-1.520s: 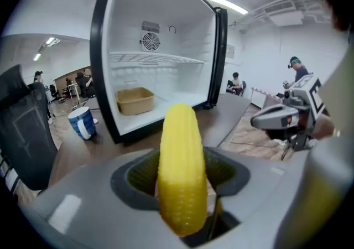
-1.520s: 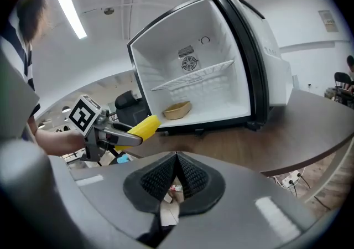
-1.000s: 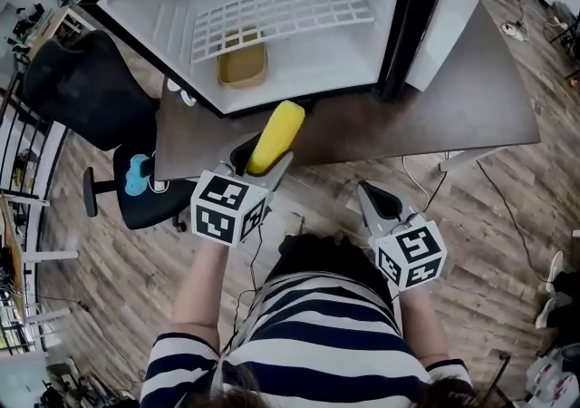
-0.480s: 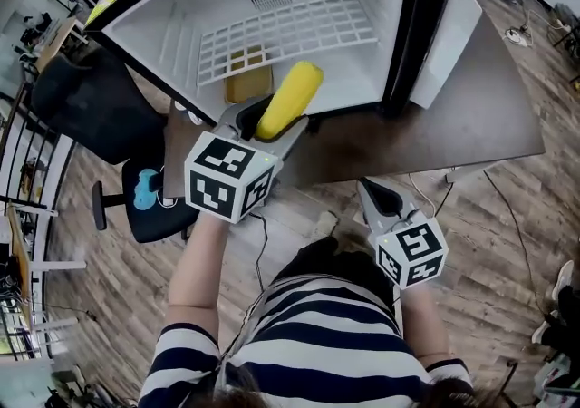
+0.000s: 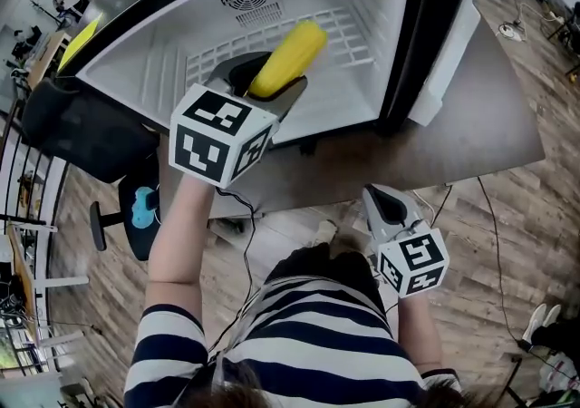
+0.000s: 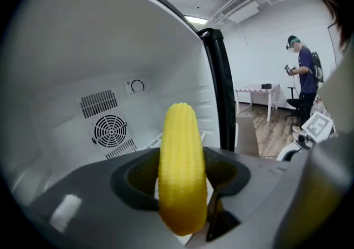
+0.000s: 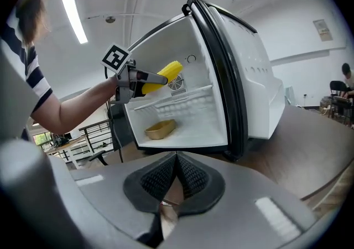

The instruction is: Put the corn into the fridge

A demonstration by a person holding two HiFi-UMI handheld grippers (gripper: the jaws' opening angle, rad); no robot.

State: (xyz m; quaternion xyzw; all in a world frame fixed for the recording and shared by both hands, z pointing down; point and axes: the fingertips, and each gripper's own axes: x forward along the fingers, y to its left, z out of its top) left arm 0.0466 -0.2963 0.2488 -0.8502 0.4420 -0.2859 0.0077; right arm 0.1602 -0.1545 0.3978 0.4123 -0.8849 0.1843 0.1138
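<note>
One corn [image 5: 288, 58] in left gripper [image 5: 269, 92] over fridge shelf [image 5: 350, 29]; gold tray [image 7: 160, 128] beneath

The head view looks steeply down from above the person [image 5: 299, 343] onto the open fridge [image 5: 381, 30]. The left gripper view sits close at the fridge's mouth, facing its back-wall fan [image 6: 109, 130]. The right gripper view looks on from lower, farther out front. All share the fridge's interior and the corn [image 5: 290, 54].

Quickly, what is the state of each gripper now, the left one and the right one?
The left gripper is closed on the corn.
The right gripper is closed and holds nothing.
</note>
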